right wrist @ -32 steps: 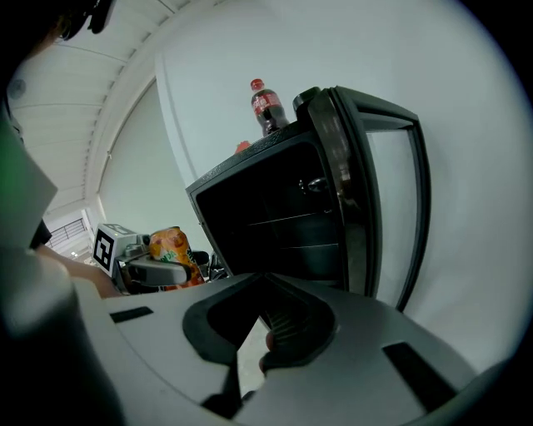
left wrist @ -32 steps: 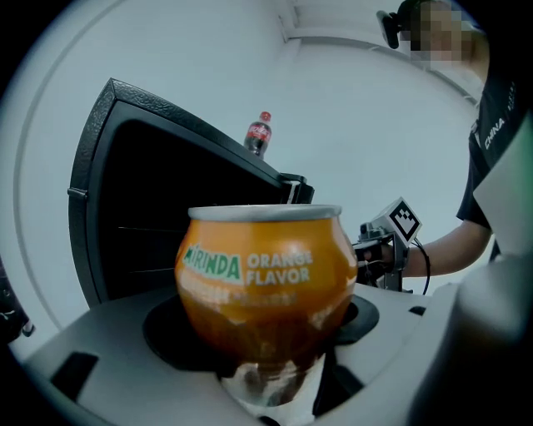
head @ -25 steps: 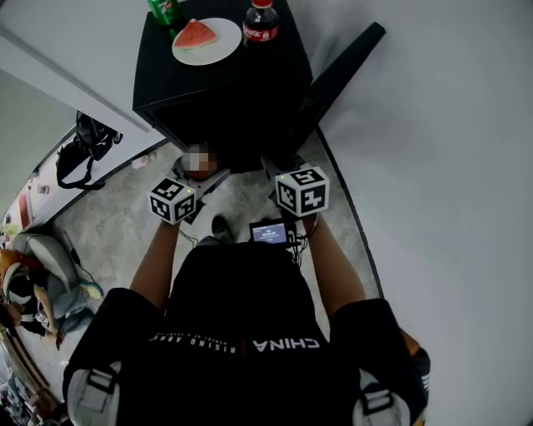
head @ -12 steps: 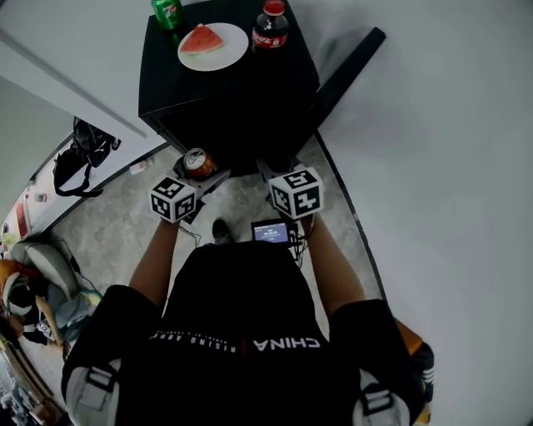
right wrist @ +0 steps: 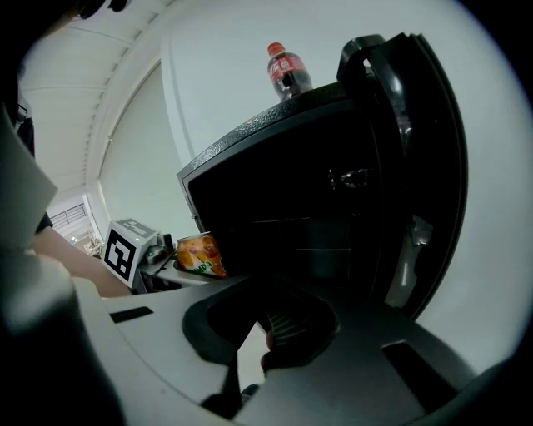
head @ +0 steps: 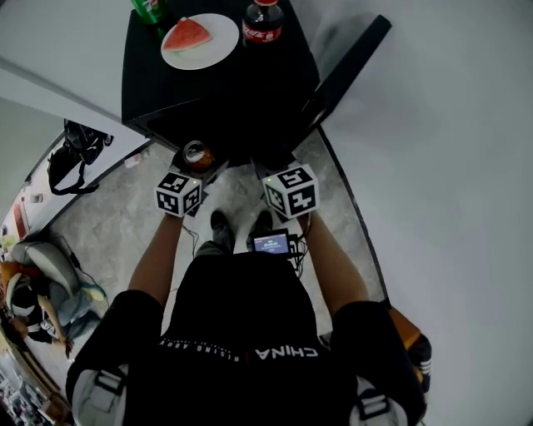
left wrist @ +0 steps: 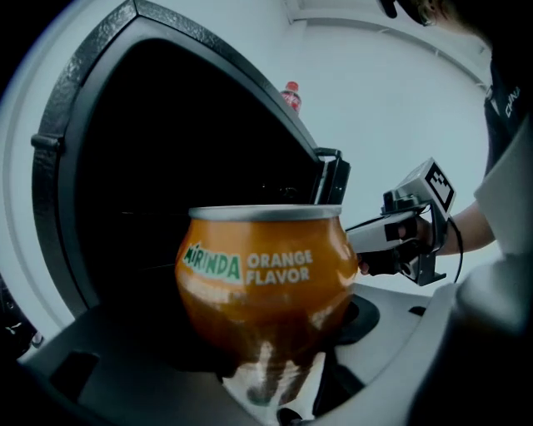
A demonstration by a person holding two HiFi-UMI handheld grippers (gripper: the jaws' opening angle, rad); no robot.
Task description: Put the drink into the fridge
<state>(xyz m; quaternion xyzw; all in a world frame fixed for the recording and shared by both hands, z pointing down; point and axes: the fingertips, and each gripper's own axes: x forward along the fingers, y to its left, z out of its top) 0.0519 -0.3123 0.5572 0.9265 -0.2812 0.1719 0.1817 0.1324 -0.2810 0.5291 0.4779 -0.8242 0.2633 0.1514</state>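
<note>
An orange Mirinda can (left wrist: pixel 262 274) stands upright between the jaws of my left gripper (head: pixel 201 166), which is shut on it. In the head view the can (head: pixel 197 155) sits just in front of the black mini fridge (head: pixel 150 83), at its open front. The fridge's dark inside (left wrist: pixel 183 183) fills the left gripper view behind the can. My right gripper (right wrist: pixel 279 334) is level with the left one and to its right, with its jaws closed on nothing. It faces the open fridge (right wrist: pixel 283 216) and its door (right wrist: pixel 420 166). The can (right wrist: pixel 198 254) also shows at the left of the right gripper view.
On the fridge top are a white plate (head: pixel 218 52) with a watermelon slice, a green bottle (head: pixel 150 8) and a cola bottle (head: pixel 262 21). The open door (head: pixel 346 71) swings out to the right along a white wall. A black bag (head: pixel 71 154) lies on the floor at the left.
Both grippers have moved forward to the fridge's open front as the person stepped closer. The can has travelled with the left gripper and now sits at the opening's edge.
</note>
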